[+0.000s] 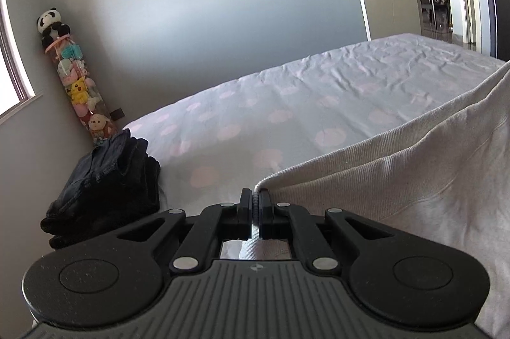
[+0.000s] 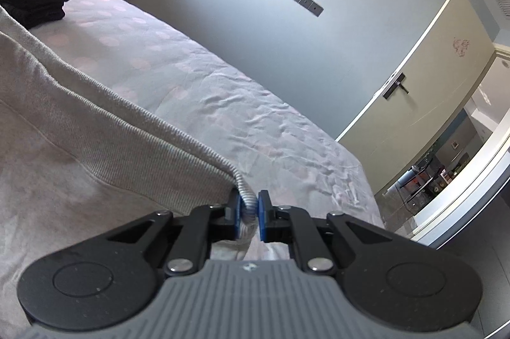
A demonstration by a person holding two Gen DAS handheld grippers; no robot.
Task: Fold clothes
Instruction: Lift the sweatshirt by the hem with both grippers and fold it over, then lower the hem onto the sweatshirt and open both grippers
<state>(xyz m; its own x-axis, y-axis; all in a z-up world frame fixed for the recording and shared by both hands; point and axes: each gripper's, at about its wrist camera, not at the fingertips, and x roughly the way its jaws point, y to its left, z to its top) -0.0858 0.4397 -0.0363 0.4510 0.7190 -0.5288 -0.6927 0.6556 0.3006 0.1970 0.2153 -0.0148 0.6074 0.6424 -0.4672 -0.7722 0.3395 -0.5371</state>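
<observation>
Left gripper (image 1: 255,202), right gripper (image 2: 248,205) each pinching ribbed hem of cream knit sweater (image 1: 414,166) above polka-dot bedsheet (image 1: 287,103); soft, floppy, likely sags mid-hem.

Two matte black hand-held grippers with grey ribbed bodies

The left hand-held gripper (image 1: 255,198) has black finger pads, round discs and silver pivot screws; the right hand-held gripper (image 2: 248,205) matches it but carries blue pads.

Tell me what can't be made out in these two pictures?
- Cream garment: its type and full shape; both views cut it off at the edges.
- Pinched hem corners: hidden inside the left claw and right claw.
- Dark folded pile: item count unclear.
- Room beyond the door: too small.
</observation>
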